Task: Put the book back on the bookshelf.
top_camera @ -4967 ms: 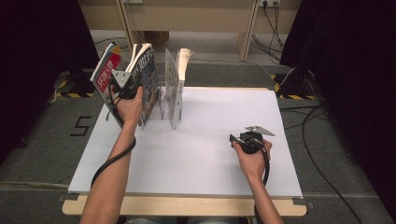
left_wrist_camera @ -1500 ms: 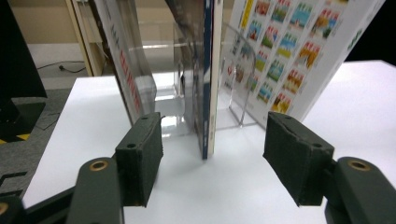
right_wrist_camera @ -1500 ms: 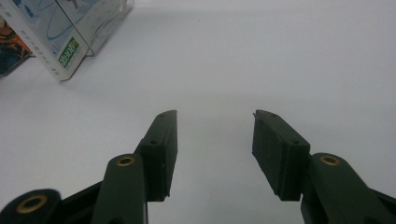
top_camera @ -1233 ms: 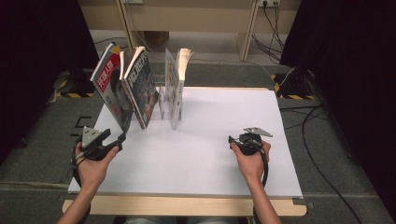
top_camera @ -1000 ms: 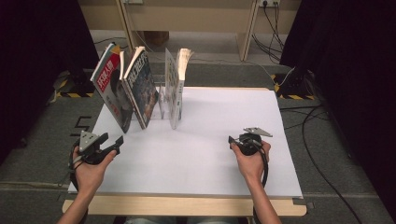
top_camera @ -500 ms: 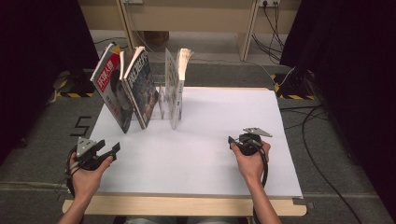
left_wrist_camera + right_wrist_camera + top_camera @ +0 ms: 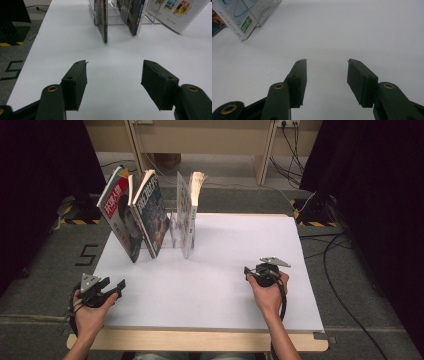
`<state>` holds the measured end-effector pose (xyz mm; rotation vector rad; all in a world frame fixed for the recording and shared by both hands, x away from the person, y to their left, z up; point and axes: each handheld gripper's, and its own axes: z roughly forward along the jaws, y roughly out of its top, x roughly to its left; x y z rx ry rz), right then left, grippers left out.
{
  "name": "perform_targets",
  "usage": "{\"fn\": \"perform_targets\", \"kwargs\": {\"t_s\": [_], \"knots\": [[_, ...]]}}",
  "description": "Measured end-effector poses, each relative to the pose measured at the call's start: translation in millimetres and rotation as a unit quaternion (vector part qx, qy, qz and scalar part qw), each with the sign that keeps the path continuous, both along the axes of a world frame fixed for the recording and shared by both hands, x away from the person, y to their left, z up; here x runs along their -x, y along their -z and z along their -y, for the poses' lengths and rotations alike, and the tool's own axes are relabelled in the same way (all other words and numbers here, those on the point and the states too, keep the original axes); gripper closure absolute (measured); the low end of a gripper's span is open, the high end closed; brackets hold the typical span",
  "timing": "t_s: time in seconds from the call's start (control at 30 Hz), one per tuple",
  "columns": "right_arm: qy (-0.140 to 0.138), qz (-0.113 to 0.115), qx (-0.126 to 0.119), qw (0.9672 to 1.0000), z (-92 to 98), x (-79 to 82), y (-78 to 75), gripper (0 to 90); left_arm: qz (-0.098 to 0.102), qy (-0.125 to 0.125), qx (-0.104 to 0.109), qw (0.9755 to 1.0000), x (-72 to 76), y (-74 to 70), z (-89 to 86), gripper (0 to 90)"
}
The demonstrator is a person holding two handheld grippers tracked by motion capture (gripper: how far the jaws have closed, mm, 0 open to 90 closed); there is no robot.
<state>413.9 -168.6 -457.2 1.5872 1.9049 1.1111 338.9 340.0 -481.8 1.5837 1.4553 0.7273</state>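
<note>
Table (image 7: 210, 290), white-topped, bears a clear rack (image 7: 176, 227) at its far left corner, in which books stand in slots: a red-covered magazine (image 7: 119, 217) leaning leftmost, a dark-covered book (image 7: 151, 212) beside it, and a pale book (image 7: 192, 210) upright at the rack's right end. Each book's long axis rises steeply from the table, the two left ones tilted toward the left. Left gripper (image 7: 112, 287) rests at the near left edge of the table, jaws apart and empty; in the left gripper view its jaws (image 7: 113, 80) face the books' lower edges, which lie straight ahead and well apart from it. Right gripper (image 7: 252, 272) sits at the near right, jaws likewise apart with nothing between them, the pale book's corner (image 7: 242, 27) showing far off at upper left in the right gripper view. Left hand is judged nearer to the leaning books, so any further adjustment would fall to it. Compared with five seconds earlier, the left gripper has withdrawn from the magazine, which now stands unsupported in the rack; the right gripper has not moved.
</note>
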Motion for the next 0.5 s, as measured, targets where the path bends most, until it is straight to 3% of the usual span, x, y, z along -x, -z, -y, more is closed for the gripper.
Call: {"fn": "perform_targets", "kwargs": {"t_s": [0.1,0.5], "knots": [[-0.001,-0.001,0.001,1.0,-1.0,0.0,0.2,50.8,-0.006,-0.002,0.015,0.9999,-0.1,2.2,-0.8,36.6],[0.002,0.006,0.006,1.0,0.5,-0.1,-1.6,49.8,-0.007,0.012,0.015,0.9998,4.2,6.9,6.0,36.8]]}}
